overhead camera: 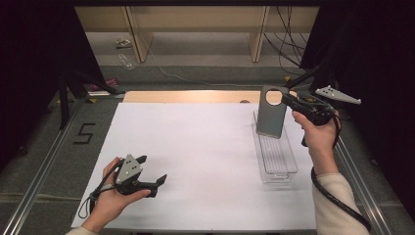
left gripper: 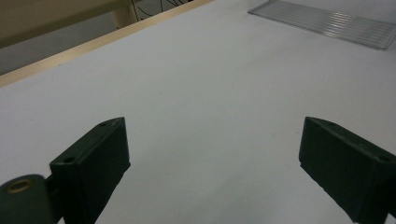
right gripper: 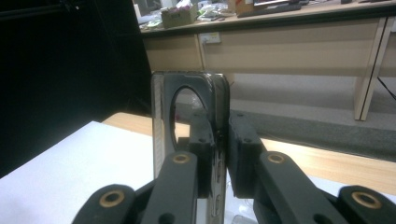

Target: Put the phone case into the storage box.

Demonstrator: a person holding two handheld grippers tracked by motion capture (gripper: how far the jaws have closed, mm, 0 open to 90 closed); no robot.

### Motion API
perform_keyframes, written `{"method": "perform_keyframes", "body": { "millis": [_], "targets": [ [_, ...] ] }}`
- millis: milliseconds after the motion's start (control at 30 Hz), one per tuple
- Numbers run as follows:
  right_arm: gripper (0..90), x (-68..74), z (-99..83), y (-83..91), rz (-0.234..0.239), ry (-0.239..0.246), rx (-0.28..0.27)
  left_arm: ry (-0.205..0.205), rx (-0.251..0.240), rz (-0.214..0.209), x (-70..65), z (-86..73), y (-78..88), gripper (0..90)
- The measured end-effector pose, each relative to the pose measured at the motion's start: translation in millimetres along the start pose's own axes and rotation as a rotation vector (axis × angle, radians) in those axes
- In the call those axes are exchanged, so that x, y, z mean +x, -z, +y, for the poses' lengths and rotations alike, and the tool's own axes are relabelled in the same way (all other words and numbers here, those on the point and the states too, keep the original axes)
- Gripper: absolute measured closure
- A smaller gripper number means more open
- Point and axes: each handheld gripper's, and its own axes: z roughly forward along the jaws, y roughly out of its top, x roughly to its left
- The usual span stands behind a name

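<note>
From the high view we see the right gripper [overhead camera: 288,99] at about two o'clock on the white surface [overhead camera: 195,147], clamped on the top edge of a grey panel [overhead camera: 270,117] with a round hole near its top. The panel stands upright, and its lower end appears to sit at the far end of a clear plastic tray [overhead camera: 278,159] that runs back toward five o'clock; whether it touches the tray floor we cannot tell. The left gripper [overhead camera: 152,172] rests low at about seven o'clock, well apart from the tray, its jaws spread and holding nothing. In the left gripper view we look along those two black jaws, standing wide over bare white surface [left gripper: 201,102], with the ribbed tray [left gripper: 327,21] at about one o'clock, far off. In the right gripper view the panel [right gripper: 161,121] rises edge-on between the jaws, and the fingers [right gripper: 201,149] press on it from both sides just below the hole. We judge the step in hand to be handling the panel at the tray, either seating it there or lifting it out; the frames do not settle which. For the next move we would keep the grip firm and the panel upright, moving it straight along its own line so the lower edge does not catch the tray wall, while the left gripper could come over to steady the light tray.
</note>
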Motion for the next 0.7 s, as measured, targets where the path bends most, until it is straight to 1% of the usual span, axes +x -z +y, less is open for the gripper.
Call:
{"method": "perform_keyframes", "body": {
  "millis": [300,700],
  "targets": [
    [82.3,-0.8,-0.5,-0.5,-0.013,0.022,-0.007,0.0,-0.001,0.0,0.3,0.0,0.1,8.1],
    [82.3,-4.1,-1.1,-0.4,-0.026,0.022,-0.019,0.002,-0.003,0.0,0.8,0.0,0.1,8.1]
  ]
}}
